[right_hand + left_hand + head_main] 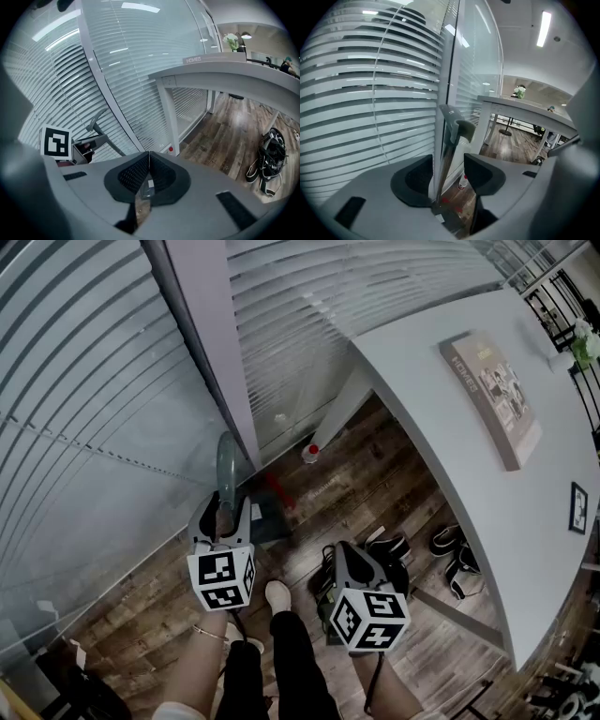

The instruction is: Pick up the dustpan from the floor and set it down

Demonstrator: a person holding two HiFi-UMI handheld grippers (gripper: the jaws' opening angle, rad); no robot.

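The dustpan stands upright on the wood floor by the glass wall, its dark pan (269, 522) low and its grey-green handle (228, 463) rising above my left gripper (223, 514). In the left gripper view the handle shaft (446, 157) runs up between the jaws, close to the left pad (412, 180), with a gap to the right pad (483, 176). My left gripper (449, 177) is open around it. My right gripper (349, 561) hangs to the right, away from the dustpan. Seen in its own view, my right gripper (149, 165) is shut on nothing.
A white table (487, 474) with a book (492, 395) fills the right side. A small red-capped bottle (310, 453) stands by the table leg (342, 409). Black shoes (450, 554) lie under the table. Blinds (84, 409) and a wall post (211, 343) are close ahead. The person's foot (277, 594) is between the grippers.
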